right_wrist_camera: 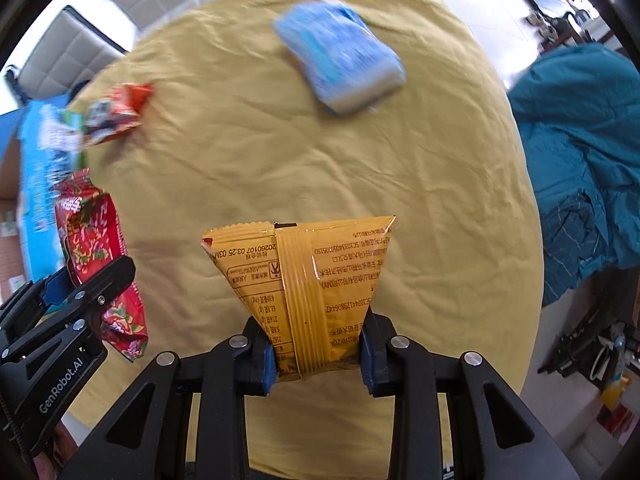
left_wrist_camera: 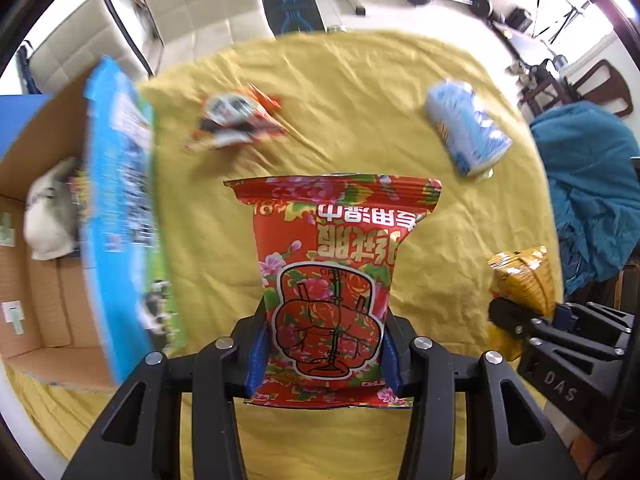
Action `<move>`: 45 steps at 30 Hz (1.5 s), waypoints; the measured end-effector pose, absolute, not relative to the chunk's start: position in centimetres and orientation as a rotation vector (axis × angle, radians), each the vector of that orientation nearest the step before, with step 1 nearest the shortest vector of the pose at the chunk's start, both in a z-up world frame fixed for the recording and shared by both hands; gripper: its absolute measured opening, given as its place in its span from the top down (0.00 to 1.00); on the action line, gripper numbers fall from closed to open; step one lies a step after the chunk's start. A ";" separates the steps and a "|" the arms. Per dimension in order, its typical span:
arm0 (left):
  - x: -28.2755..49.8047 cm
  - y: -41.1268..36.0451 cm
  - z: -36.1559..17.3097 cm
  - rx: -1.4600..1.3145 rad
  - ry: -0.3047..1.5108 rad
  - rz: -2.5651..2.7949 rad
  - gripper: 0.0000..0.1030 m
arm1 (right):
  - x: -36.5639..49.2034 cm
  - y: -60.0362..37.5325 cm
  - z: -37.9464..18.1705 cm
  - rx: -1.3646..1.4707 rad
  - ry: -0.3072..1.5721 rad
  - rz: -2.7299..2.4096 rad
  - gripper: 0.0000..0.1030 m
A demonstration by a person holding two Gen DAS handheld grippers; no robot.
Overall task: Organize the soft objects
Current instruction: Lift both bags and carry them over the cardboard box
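- We are gripping a red, flower-printed plastic snack bag (left_wrist_camera: 326, 280) in our left gripper (left_wrist_camera: 324, 354), its blue pads pressing in on the bag's lower sides; the bag's long axis is running straight ahead along the fingers, above the yellow cloth (left_wrist_camera: 360, 100).
- We are pinching a yellow foil snack packet (right_wrist_camera: 304, 284) in our right gripper (right_wrist_camera: 318, 364), jaws closed on its narrow end, the wide sealed end fanning away from us.
- The open brown cardboard box (left_wrist_camera: 36, 280) is lying to the left of the left gripper, just beyond a tall blue carton (left_wrist_camera: 116, 216) standing at its near wall, so the left gripper is the nearer one; the right gripper is sitting further off, on the left one's other side.
- We are judging that the red bag is going in first, swinging leftward over the blue carton, and that the carton's edge could snag it.
- Ahead of both grippers, well apart, a blurred pale-blue soft pack (right_wrist_camera: 340, 56) and a small orange-red wrapper (left_wrist_camera: 236, 118) are waiting on the cloth.
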State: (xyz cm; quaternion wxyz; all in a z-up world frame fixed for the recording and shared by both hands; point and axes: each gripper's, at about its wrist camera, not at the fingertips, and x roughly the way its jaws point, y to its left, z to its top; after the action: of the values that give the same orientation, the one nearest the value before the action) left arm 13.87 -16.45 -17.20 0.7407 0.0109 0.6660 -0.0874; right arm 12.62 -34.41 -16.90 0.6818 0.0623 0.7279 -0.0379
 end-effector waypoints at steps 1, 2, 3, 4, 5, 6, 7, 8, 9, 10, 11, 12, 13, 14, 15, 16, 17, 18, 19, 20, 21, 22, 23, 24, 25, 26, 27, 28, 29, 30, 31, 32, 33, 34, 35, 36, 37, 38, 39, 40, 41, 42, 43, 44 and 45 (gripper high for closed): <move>13.6 -15.8 -16.3 0.018 1.442 -0.192 0.59 | 12.5 -33.8 -16.1 0.135 1.622 -0.073 0.68; 13.4 -15.2 -15.3 0.011 1.424 -0.191 0.59 | 12.5 -33.0 -15.2 0.131 1.609 -0.059 0.68; 13.4 -14.5 -14.2 -0.001 1.410 -0.193 0.59 | 12.4 -31.9 -14.0 0.126 1.596 -0.045 0.68; 13.1 -13.6 -13.2 -0.014 1.394 -0.194 0.59 | 12.6 -31.1 -13.6 0.122 1.585 -0.033 0.68; 13.0 -13.0 -12.1 -0.022 1.381 -0.195 0.59 | 12.6 -30.1 -12.6 0.122 1.569 -0.016 0.68; 12.8 -12.1 -11.3 -0.030 1.366 -0.195 0.59 | 12.5 -29.2 -11.7 0.119 1.559 -0.005 0.68; 12.5 -11.6 -10.8 -0.037 1.356 -0.194 0.59 | 12.5 -28.1 -11.0 0.115 1.547 0.007 0.68; 12.4 -10.9 -10.0 -0.048 1.343 -0.193 0.59 | 12.7 -27.2 -10.3 0.115 1.539 0.019 0.68; 12.3 -10.2 -9.2 -0.058 1.333 -0.192 0.59 | 12.5 -26.2 -9.6 0.115 1.528 0.033 0.68; 12.2 -9.4 -8.7 -0.067 1.323 -0.190 0.59 | 12.5 -25.3 -9.0 0.113 1.521 0.046 0.68; 11.9 -8.6 -8.1 -0.077 1.314 -0.188 0.59 | 12.7 -24.3 -8.5 0.110 1.512 0.059 0.68; 11.8 -7.8 -7.5 -0.090 1.306 -0.186 0.59 | 12.8 -23.3 -8.0 0.107 1.503 0.071 0.68; 11.6 -6.6 -6.9 -0.102 1.301 -0.183 0.59 | 12.7 -22.2 -7.4 0.105 1.495 0.085 0.68; 11.4 -5.8 -6.6 -0.112 1.298 -0.180 0.59 | 12.7 -20.8 -6.9 0.103 1.489 0.100 0.68; 11.3 -5.0 -6.4 -0.122 1.295 -0.178 0.59 | 12.5 -20.2 -6.4 0.103 1.484 0.111 0.68; 11.2 -3.9 -6.1 -0.135 1.291 -0.172 0.59 | 12.6 -18.8 -5.9 0.100 1.477 0.125 0.68; 11.1 -2.7 -5.8 -0.142 1.289 -0.163 0.59 | 12.7 -18.0 -5.9 0.096 1.474 0.135 0.68; 11.1 -1.8 -5.7 -0.148 1.288 -0.160 0.59 | 12.9 -16.9 -5.7 0.095 1.470 0.148 0.68; 11.0 -0.8 -5.6 -0.157 1.291 -0.155 0.59 | 13.1 -15.6 -5.6 0.099 1.468 0.161 0.68; 11.0 0.5 -5.6 -0.167 1.294 -0.146 0.59 | 13.2 -14.7 -5.6 0.100 1.470 0.174 0.68; 11.1 1.9 -5.6 -0.173 1.296 -0.134 0.59 | 13.5 -13.3 -5.5 0.103 1.473 0.189 0.68; 11.3 2.9 -5.5 -0.175 1.299 -0.126 0.59 | 13.8 -12.1 -5.6 0.105 1.472 0.201 0.68; 11.6 4.3 -5.6 -0.185 1.305 -0.114 0.59 | 14.1 -11.1 -5.8 0.102 1.473 0.210 0.68; 11.8 5.6 -5.8 -0.194 1.309 -0.100 0.59 | 14.5 -9.8 -6.0 0.096 1.478 0.220 0.68; 12.3 7.2 -6.2 -0.198 1.315 -0.080 0.59 | 14.9 -8.5 -6.4 0.098 1.484 0.232 0.68; 12.5 8.5 -6.5 -0.198 1.320 -0.065 0.59 | 15.3 -7.5 -6.9 0.093 1.492 0.238 0.68; 12.9 9.9 -6.9 -0.203 1.326 -0.045 0.59 | 15.7 -6.3 -7.4 0.079 1.498 0.242 0.68; 13.5 11.4 -7.5 -0.206 1.335 -0.023 0.59 | 16.2 -5.3 -8.1 0.065 1.501 0.241 0.68; 13.9 12.6 -8.0 -0.204 1.342 -0.006 0.59 | 16.6 -4.2 -8.8 0.050 1.508 0.240 0.68; 14.4 13.7 -8.6 -0.202 1.353 0.010 0.59 | 17.1 -3.2 -9.6 0.039 1.525 0.238 0.68; 14.9 14.8 -9.3 -0.203 1.365 0.027 0.59 | 17.6 -2.3 -10.7 0.039 1.545 0.239 0.68; 15.6 16.1 -10.1 -0.209 1.379 0.046 0.59 | 17.9 -1.6 -11.6 0.036 1.562 0.239 0.68; 16.3 17.4 -11.1 -0.211 1.396 0.065 0.59 | 18.3 -0.8 -12.7 0.023 1.579 0.232 0.68; 16.9 18.3 -11.9 -0.212 1.411 0.076 0.59 | 18.5 -0.3 -13.7 0.010 1.590 0.224 0.68; 17.6 19.8 -13.1 -0.217 1.430 0.094 0.59 | 18.9 0.4 -14.9 -0.003 1.606 0.212 0.68; 18.1 20.5 -13.8 -0.220 1.441 0.105 0.59 | 19.1 0.6 -16.0 -0.009 1.621 0.201 0.68; 18.7 21.3 -14.8 -0.224 1.456 0.114 0.59 | 19.3 1.0 -17.2 -0.014 1.641 0.193 0.68; 19.4 22.0 -15.9 -0.230 1.475 0.122 0.59 | 19.5 1.3 -18.3 -0.015 1.658 0.186 0.68; 19.6 22.5 -16.7 -0.237 1.488 0.127 0.59 | 19.6 1.5 -19.1 -0.017 1.671 0.178 0.68; 20.2 23.0 -17.6 -0.240 1.506 0.130 0.59 | 19.7 1.8 -19.9 -0.025 1.683 0.169 0.68; 20.9 23.2 -18.5 -0.233 1.522 0.132 0.59 | 19.9 2.1 -20.8 -0.037 1.692 0.160 0.68; 21.3 23.3 -19.1 -0.227 1.528 0.130 0.59 | 20.0 2.2 -21.4 -0.047 1.697 0.152 0.68; 21.9 23.3 -19.7 -0.218 1.535 0.129 0.59 | 20.1 2.4 -22.0 -0.056 1.704 0.144 0.68; 22.3 23.3 -20.3 -0.200 1.545 0.130 0.59 | 20.1 2.6 -22.6 -0.063 1.712 0.138 0.68; 22.7 23.2 -20.9 -0.182 1.554 0.129 0.59 | 20.2 2.7 -23.1 -0.069 1.720 0.131 0.68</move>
State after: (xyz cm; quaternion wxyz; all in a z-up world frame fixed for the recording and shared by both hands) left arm 22.72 23.17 -20.86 0.7075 -0.0821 0.6995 0.0582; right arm 20.23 2.71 -23.13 0.6500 -0.0305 0.7572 0.0577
